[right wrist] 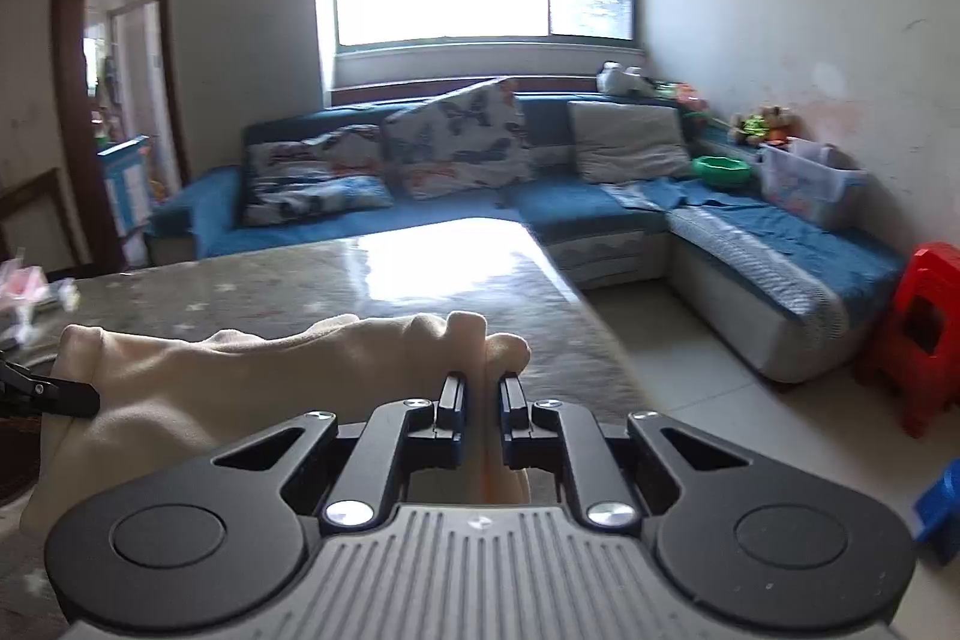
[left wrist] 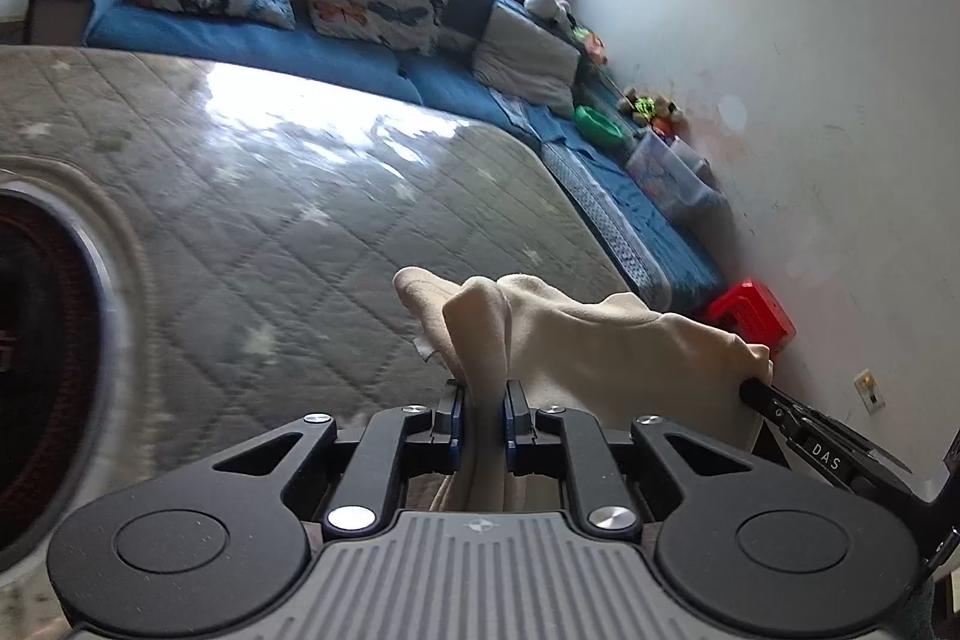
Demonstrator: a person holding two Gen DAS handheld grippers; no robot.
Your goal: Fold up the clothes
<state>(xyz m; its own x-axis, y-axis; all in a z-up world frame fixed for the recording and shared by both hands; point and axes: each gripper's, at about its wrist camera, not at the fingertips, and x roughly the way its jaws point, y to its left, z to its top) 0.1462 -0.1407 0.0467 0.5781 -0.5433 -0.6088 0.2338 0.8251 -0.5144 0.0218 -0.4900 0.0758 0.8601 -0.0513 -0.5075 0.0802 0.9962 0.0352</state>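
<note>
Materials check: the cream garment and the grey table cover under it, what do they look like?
Cream garment: soft matte knit, maybe fleece or cotton; it bunches in rounded folds where both tongs pinch it. Grey quilted table cover: diamond stitching under a glossy film, likely clear plastic; it mirrors the window glare.

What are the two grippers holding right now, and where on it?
Both hold one cream fabric garment: left gripper and right gripper each pinch a bunched edge, cloth stretched between them.

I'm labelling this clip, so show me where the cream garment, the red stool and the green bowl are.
cream garment (left wrist: 600,346): left wrist view, on the cloth stretched between the grippers.
red stool (right wrist: 924,328): right wrist view, on its front side.
green bowl (right wrist: 720,170): right wrist view, on its rim.
</note>
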